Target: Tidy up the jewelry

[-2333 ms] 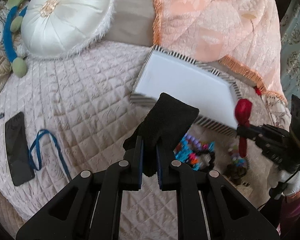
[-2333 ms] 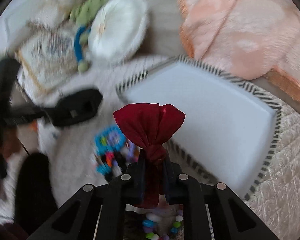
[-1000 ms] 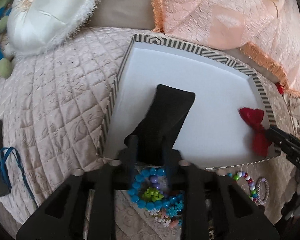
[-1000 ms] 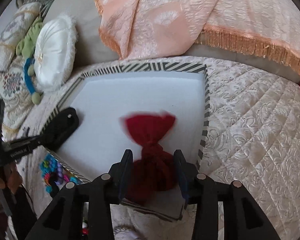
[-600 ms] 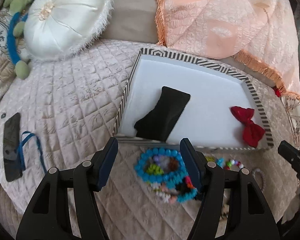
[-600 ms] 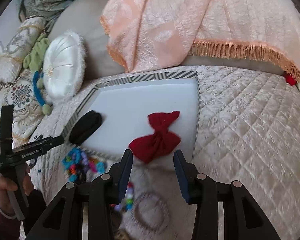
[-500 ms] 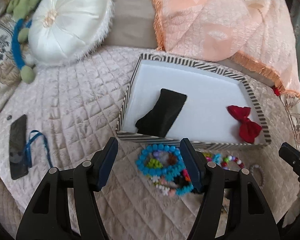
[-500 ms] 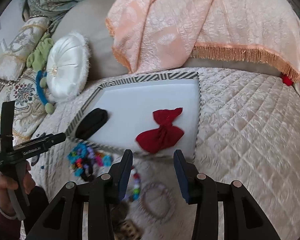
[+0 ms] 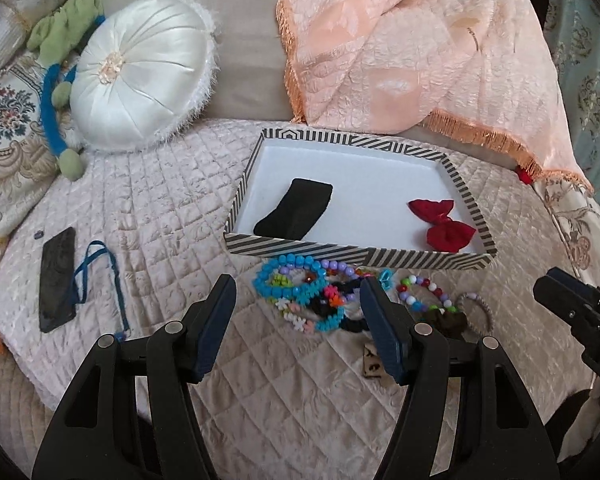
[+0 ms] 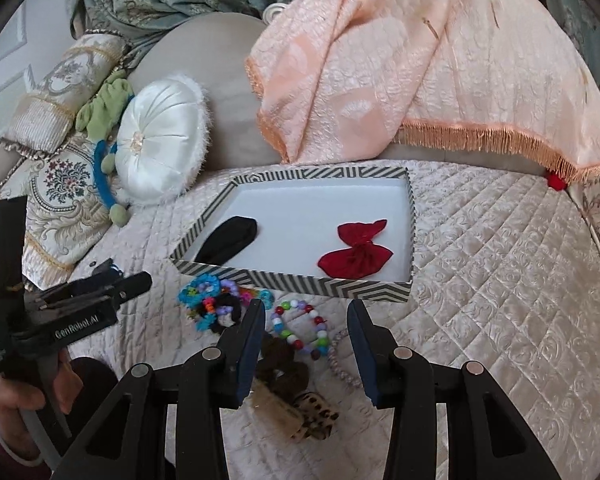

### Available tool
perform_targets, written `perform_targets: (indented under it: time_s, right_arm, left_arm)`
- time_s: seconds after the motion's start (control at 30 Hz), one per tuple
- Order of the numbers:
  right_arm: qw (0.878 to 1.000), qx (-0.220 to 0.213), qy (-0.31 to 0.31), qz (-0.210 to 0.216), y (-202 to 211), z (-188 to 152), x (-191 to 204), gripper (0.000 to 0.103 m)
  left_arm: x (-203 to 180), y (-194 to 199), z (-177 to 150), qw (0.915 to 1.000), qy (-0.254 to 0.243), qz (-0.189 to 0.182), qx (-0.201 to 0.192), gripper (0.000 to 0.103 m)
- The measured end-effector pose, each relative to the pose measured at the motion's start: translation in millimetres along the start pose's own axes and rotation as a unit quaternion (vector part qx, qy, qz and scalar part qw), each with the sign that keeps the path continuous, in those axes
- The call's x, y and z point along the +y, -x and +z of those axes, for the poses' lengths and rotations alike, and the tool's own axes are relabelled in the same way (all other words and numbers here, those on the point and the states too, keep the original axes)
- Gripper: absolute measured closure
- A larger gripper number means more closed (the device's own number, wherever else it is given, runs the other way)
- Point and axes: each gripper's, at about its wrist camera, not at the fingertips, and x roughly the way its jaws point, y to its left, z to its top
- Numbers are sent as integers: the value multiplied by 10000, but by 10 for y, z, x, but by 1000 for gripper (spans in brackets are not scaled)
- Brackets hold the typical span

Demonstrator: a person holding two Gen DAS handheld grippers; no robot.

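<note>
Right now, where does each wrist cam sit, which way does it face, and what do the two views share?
Left wrist: on the left gripper, above the quilt, facing the striped tray and bead bracelets; own open fingers show, with the right gripper at the right edge.
Right wrist: on the right gripper, facing the same tray from further right; own open fingers show, plus the left gripper and hand.
Shared: tray, black pouch, red bow, bracelets, white cushion.

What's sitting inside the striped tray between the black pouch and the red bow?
Nothing: between the black fabric pouch and the red fabric bow only bare white floor of the striped tray shows. Both wrist views agree.
</note>
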Motion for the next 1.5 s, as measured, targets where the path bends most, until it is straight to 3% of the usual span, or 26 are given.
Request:
perform_targets:
  time_s: [0.53,0.73,0.93,1.5]
  right_arm:
    - [9998,-83,108,113,198,-60,144,61]
    - [9998,-76,117,122,203,-70,145,60]
    - [9999,-7,127,106,179,-85,123,59]
    - [9994,136,299,99,139,-144,54,55]
  left_arm:
    - [-45,191,-184,9982,-79,588,-48,38]
    - [-77,192,-205,9981,-257,560,36,38]
    - [-98,121,-227,9988,-274,271,306,38]
    - [-1,115,-241,9992,-240,233,206,38]
